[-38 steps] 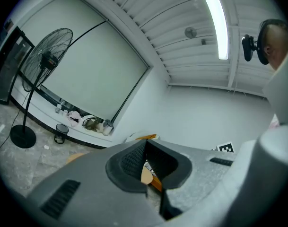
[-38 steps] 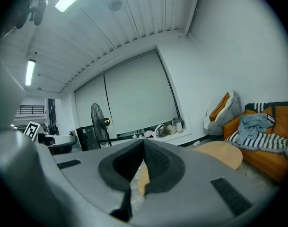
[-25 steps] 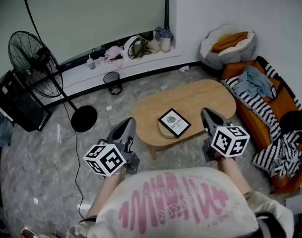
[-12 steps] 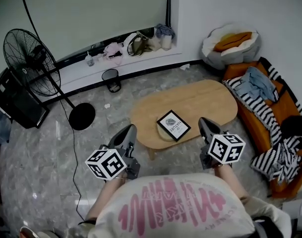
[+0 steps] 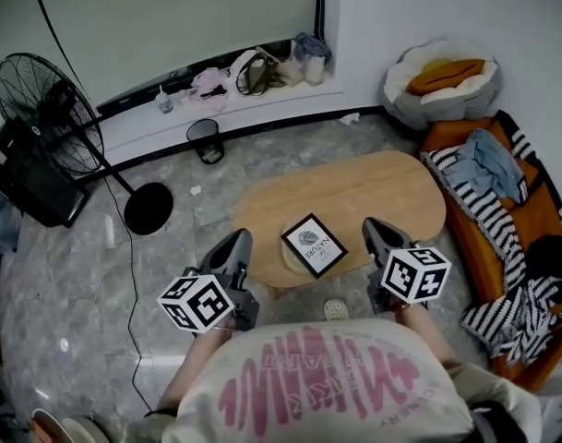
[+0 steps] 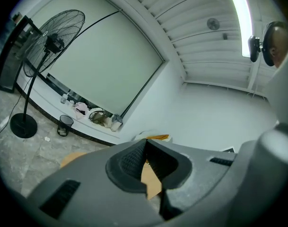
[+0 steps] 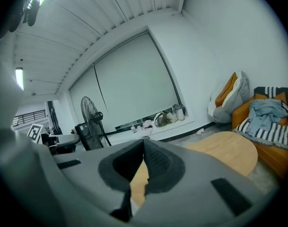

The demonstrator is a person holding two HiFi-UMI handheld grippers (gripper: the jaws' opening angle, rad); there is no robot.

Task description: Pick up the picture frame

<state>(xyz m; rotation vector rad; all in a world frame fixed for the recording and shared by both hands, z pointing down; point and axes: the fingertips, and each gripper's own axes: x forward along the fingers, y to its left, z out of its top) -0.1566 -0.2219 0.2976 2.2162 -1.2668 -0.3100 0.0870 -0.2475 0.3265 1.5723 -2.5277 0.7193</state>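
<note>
A black picture frame with a white print lies face up on the near edge of the oval wooden table. My left gripper hovers just left of the table's near end, jaws touching with nothing between them. My right gripper hangs over the table's near edge, a short way right of the frame, also shut and empty. In the left gripper view the closed jaws point level toward the table. In the right gripper view the closed jaws tilt slightly down over the tabletop; the frame is hidden in both gripper views.
A standing fan and its round base are at the left, a bin by the wall. An orange sofa with striped cloth lines the right side. A beanbag sits in the far corner. A small round object lies on the floor.
Both grippers have sunk and come closer to the table's near edge, either side of the frame. The frame now appears nearer to me. Both jaws stayed shut.
</note>
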